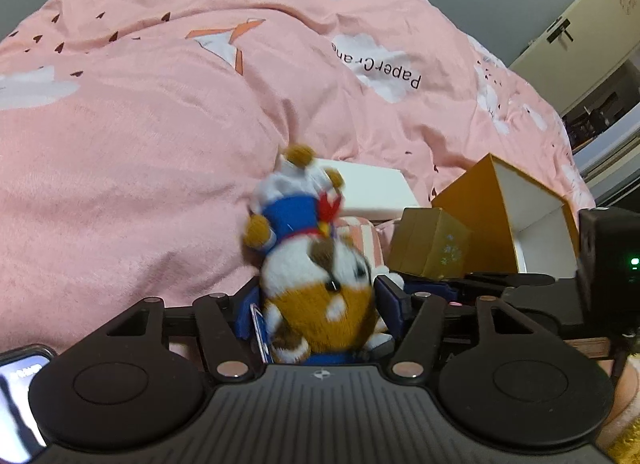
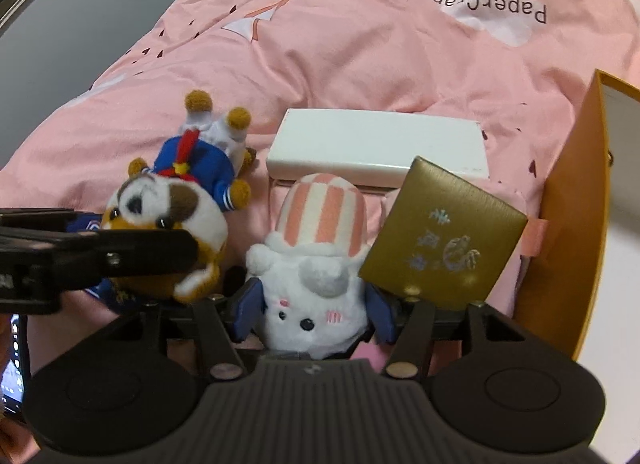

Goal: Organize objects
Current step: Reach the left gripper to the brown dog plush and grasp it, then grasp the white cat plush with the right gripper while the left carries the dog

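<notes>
1. We see the left gripper [image 1: 320,300] clamped on the head of the brown-and-white plush [image 1: 316,284], blue fingers pressed against both cheeks; the toy's blue-clad body points away from the camera, over the bed
2. We see the right gripper [image 2: 312,312] closed around the head of the white plush [image 2: 314,304]; its pink-striped body lies ahead on the pink duvet [image 2: 360,44]
3. Just right of the white plush, the gold box [image 2: 444,232] sits tilted, touching the toy's side
4. Beyond both toys, the white box [image 2: 380,144] lies flat on the duvet
5. At far right stands the open orange box [image 2: 576,204], white inside
</notes>
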